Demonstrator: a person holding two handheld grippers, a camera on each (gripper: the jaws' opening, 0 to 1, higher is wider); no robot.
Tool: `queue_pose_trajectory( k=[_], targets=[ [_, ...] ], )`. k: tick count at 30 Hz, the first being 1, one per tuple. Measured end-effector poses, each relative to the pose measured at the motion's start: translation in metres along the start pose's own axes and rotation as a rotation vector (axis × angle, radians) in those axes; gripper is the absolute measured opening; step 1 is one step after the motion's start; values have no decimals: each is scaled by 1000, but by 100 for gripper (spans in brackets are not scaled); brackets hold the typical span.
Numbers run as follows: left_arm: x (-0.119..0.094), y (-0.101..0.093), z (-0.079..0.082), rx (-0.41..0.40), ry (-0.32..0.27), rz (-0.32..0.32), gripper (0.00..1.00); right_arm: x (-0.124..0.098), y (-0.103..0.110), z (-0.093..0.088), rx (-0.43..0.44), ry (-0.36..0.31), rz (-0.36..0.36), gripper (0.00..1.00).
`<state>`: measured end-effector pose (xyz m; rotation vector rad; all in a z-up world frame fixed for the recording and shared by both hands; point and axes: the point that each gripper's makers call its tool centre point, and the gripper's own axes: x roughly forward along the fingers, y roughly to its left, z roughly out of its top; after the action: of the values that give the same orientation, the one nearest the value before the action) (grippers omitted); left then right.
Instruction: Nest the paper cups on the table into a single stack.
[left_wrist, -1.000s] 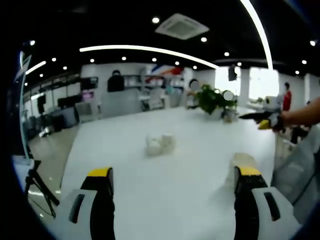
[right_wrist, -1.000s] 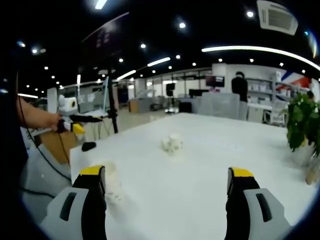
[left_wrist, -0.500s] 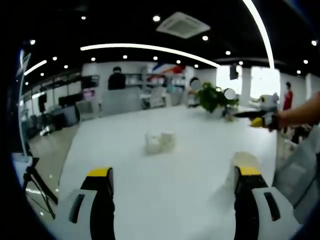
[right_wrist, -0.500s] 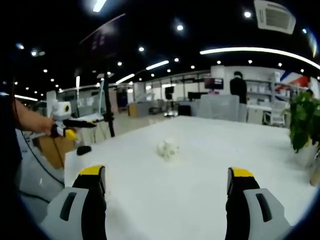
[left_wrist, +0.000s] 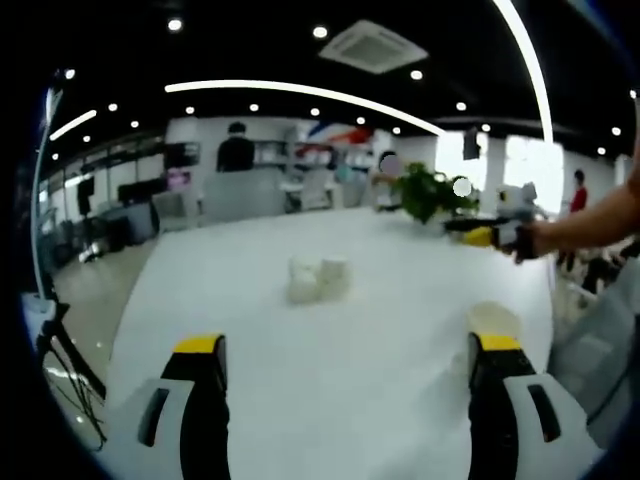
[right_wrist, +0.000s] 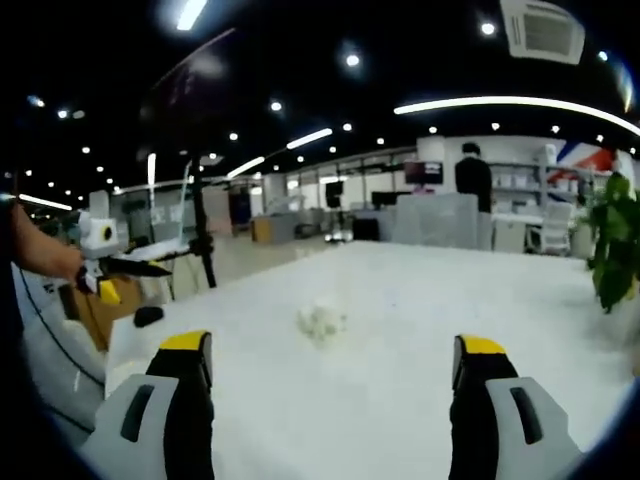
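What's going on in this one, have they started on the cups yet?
Not yet. A person holds a gripper in each hand above a white table, both with jaws open and empty. A small cluster of paper cups sits mid-table, untouched, and one more cup stands near the left gripper's right jaw. The right gripper faces the cluster too.

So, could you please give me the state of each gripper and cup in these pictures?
Left gripper: open, holding nothing.
Right gripper: open, holding nothing.
Two paper cups: close together mid-table, apart from the third, not nested.
Third paper cup: alone on the table, behind the left gripper's right jaw.
Table: white, bearing the cups.
Potted plant: upright at the table's far end.
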<state>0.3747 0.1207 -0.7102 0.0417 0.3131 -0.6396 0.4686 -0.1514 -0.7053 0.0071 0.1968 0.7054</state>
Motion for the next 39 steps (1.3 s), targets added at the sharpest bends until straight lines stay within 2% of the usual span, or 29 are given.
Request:
queue_pose_trajectory(
  k=[6, 13, 20, 27, 32, 39],
  targets=[
    [4, 1, -2, 7, 3, -4, 98, 32, 1, 0, -23, 13, 32, 100],
    [9, 2, -6, -3, 2, -12, 98, 67, -12, 7, -21, 5, 42, 100],
    [14, 1, -2, 30, -24, -11, 98, 98, -20, 8, -29, 5, 71, 100],
    [15, -1, -6, 53, -10, -19, 98, 120, -17, 12, -40, -9, 88, 100],
    [12, 4, -9, 112, -10, 26, 98, 135, -17, 17, -52, -21, 104, 100],
    [9, 10, -12, 90, 1, 39, 98, 155, -19, 20, -50, -41, 113, 100]
  ],
)
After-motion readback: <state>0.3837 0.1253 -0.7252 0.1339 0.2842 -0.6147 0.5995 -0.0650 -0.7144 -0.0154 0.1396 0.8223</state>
